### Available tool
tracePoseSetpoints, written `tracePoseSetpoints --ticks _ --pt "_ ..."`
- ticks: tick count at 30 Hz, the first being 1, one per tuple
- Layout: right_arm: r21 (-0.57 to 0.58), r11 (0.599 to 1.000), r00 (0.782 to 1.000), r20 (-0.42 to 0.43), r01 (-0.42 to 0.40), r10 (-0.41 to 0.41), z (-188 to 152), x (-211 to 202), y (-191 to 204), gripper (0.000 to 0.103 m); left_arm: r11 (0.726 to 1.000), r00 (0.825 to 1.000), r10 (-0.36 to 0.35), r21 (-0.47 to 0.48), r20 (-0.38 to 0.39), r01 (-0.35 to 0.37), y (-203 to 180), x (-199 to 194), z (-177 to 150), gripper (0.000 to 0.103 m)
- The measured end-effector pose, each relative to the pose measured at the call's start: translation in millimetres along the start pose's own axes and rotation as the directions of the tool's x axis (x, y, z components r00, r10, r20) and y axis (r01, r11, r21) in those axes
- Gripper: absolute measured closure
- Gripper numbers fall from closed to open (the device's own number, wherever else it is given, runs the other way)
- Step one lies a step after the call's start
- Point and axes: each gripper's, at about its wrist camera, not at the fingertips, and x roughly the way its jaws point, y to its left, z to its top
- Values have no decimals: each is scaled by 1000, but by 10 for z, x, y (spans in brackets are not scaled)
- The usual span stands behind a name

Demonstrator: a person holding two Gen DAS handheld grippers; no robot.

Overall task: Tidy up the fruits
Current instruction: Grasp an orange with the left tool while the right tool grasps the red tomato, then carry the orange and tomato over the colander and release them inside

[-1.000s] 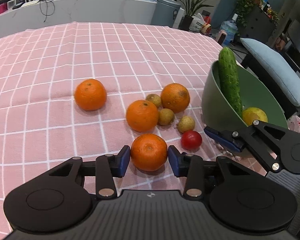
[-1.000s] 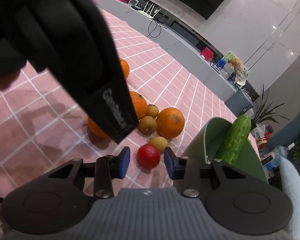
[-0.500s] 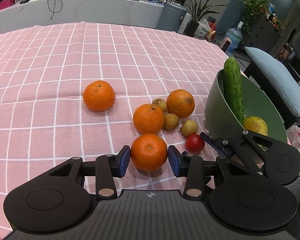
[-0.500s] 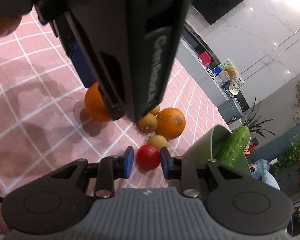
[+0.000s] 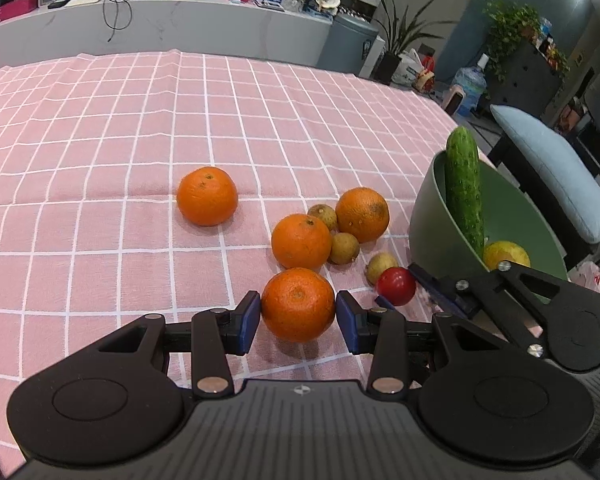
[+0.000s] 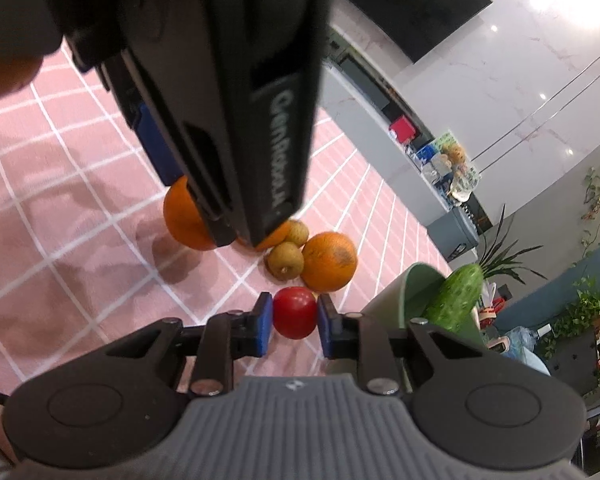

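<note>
My L hand-held gripper (image 5: 298, 317) clamps orange (image 5: 298, 304); only R cam shows R hand-held gripper (image 6: 294, 322) clenched on tomato (image 6: 295, 312).

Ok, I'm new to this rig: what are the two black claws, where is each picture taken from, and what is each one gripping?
Each claw is a two-finger gripper that a person holds in one hand, with a camera on it looking forward along its fingers. One picture is from the left hand, the other from the right.

In the left view, the left gripper has its blue pads against the nearest orange. In the right view, the right gripper is shut on a small red tomato; the big dark shape across the top of that view is the other gripper.

On the pink checked tablecloth lie three more oranges and three small brown fruits. The green bowl on the right holds a cucumber and a yellow fruit.
</note>
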Motion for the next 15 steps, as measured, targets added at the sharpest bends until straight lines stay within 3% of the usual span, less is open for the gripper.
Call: tracePoseSetpoints --ticks 8,15 --pt "45 996 990 119 76 -81 70 -386 -207 84 999 996 -11 -42 92 15 -40 -231 83 57" --pt "140 986 986 128 90 -108 41 -549 -594 84 999 988 -40 -2 146 41 -313 -388 202 57"
